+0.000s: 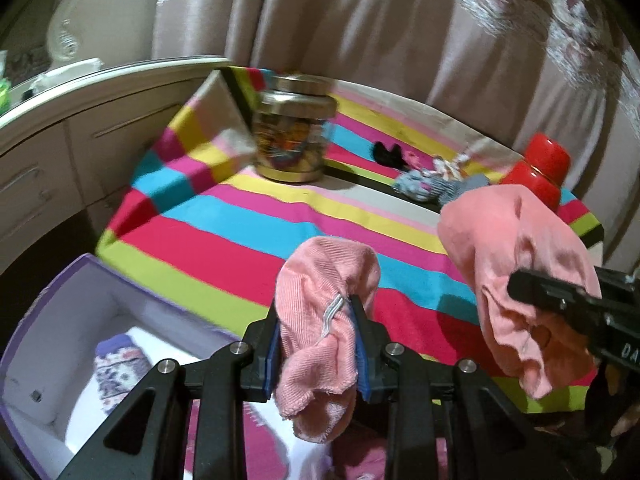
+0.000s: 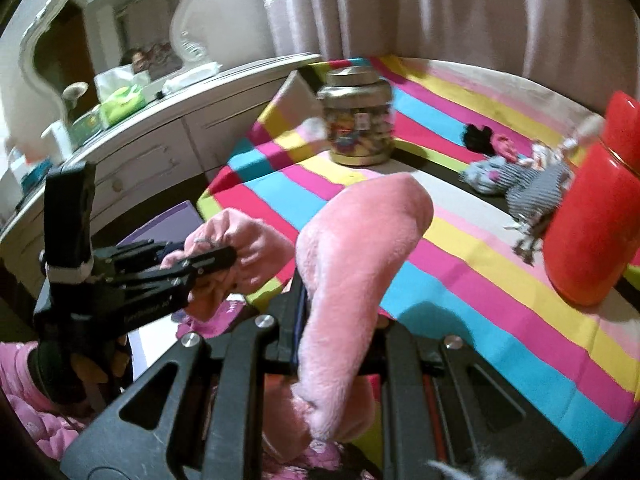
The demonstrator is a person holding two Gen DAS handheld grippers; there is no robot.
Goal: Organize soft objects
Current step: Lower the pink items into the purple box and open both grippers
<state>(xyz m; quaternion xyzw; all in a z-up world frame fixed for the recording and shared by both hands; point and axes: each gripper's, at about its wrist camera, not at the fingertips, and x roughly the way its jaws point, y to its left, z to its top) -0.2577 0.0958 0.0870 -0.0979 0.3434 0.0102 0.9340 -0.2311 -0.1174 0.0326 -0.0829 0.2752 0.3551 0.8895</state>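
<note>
Holding one pink sock per gripper, both lifted above the striped cloth (image 1: pixel 248 240). Left gripper (image 1: pixel 316 344) is clamped on the ribbed sock (image 1: pixel 324 300), pinched mid-body with the cuff drooping below the pads. Right gripper (image 2: pixel 336 320) is clenched on the fluffy sock (image 2: pixel 352 264), toe sticking up, rest hanging under the jaws.

Box (image 1: pixel 60 304) sits at lower left, one patterned sock (image 1: pixel 116 372) already inside. My read: this pair goes there.

Tips:
- lay the socks together first, or drop one at a time
- carry low over the box rim, then release so the dangling ends land inside
- keep clear of the jar (image 1: pixel 294 132) and red bottle (image 2: pixel 592 216)

More socks (image 2: pixel 516 176) wait at the far right.
</note>
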